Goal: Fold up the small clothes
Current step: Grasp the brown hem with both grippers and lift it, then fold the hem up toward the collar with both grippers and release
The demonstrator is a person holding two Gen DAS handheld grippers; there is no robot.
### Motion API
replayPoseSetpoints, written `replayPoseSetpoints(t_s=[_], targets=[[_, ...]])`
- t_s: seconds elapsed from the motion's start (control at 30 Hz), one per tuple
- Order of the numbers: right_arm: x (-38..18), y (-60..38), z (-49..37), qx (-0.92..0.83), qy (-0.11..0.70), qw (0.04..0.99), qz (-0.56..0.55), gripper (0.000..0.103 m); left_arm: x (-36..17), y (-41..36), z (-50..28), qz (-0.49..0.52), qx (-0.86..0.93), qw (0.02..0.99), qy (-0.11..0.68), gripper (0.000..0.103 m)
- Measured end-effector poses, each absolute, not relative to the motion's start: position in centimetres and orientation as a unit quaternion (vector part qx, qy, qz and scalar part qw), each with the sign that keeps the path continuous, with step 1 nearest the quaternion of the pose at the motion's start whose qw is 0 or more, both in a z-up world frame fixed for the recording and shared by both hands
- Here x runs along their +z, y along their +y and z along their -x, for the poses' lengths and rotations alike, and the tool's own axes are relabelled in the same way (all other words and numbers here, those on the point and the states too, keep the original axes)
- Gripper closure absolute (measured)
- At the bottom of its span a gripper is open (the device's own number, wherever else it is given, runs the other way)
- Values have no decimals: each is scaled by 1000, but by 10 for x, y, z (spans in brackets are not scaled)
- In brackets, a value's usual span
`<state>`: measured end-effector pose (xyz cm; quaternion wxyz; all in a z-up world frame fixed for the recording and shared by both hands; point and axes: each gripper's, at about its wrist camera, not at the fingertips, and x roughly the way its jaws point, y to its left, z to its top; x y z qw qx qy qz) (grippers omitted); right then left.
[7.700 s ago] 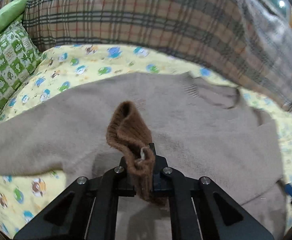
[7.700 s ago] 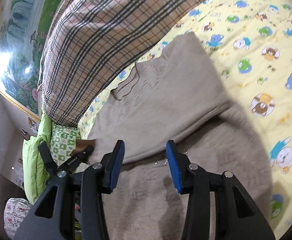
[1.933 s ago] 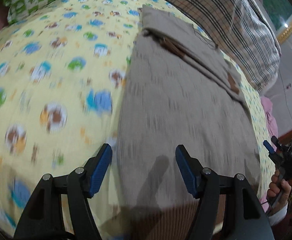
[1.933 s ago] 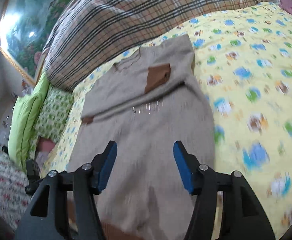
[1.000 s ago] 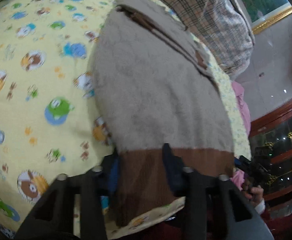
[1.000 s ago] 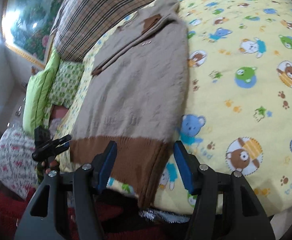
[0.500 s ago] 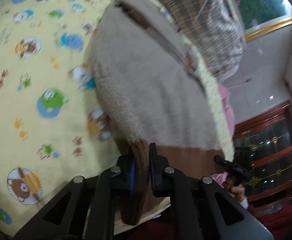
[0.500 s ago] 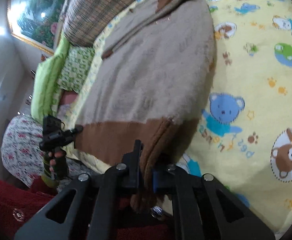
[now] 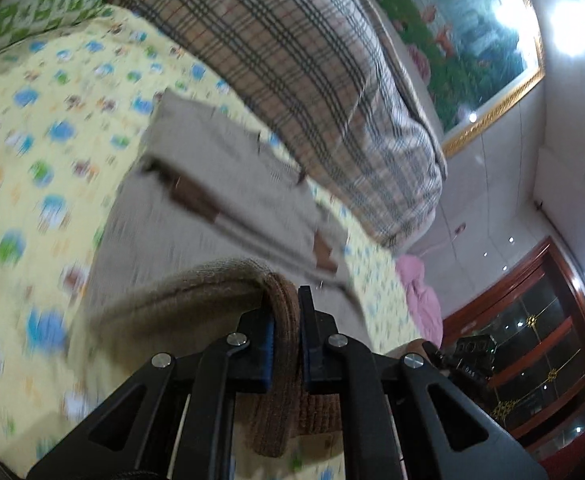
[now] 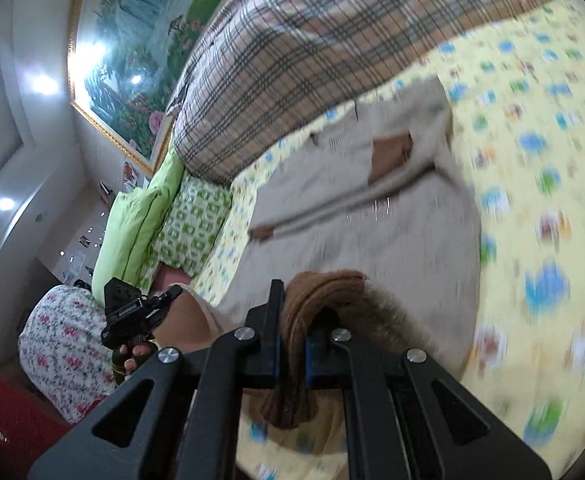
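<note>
Yellow cartoon-print sheet (image 9: 32, 128) covers the bed, with a plaid quilt (image 9: 312, 64) rolled along its far side and green pillows (image 10: 160, 216) at one end; a framed landscape painting (image 10: 132, 40) hangs on the wall behind. Beige sweater (image 9: 196, 208) lies flat on the sheet, its sleeves folded across the chest and their brown cuffs showing. Left gripper (image 9: 284, 336) is closed on one corner of the sweater's brown hem (image 9: 280, 360), which is raised clear of the sheet and curls over the fingers. Right gripper (image 10: 292, 344) is likewise clamped on the other hem corner, bunched between its fingers. Both views are motion-blurred. A hand (image 10: 132, 356) grips the left gripper's handle in the right view.
</note>
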<state>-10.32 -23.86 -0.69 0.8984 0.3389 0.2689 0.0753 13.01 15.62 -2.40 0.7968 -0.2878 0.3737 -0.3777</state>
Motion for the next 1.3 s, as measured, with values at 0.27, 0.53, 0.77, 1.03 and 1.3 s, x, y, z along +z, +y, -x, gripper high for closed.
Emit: replayPoseSetpoints(t_s=[0.27,0.53,0.77,1.03,1.3], targets=[[22,-291,21,71,242,917,-310,94,1,122,-229,285,-373,816,336,96],[25,-342,-62,62,233,925,-293,94,-2,100,-325,283,-349,830,331,96],[-14,-380,-120,18,271,914,-303,94,-39,77,-386,276,-316,832,362,95],[-47,-403,-157,-31,337,890,-304,93,-71,62,-414,228,-290,833,413,89],[0,-400,-86,-44,251,918,-304,37,-49,69,-315,199,-346,823,404,53]])
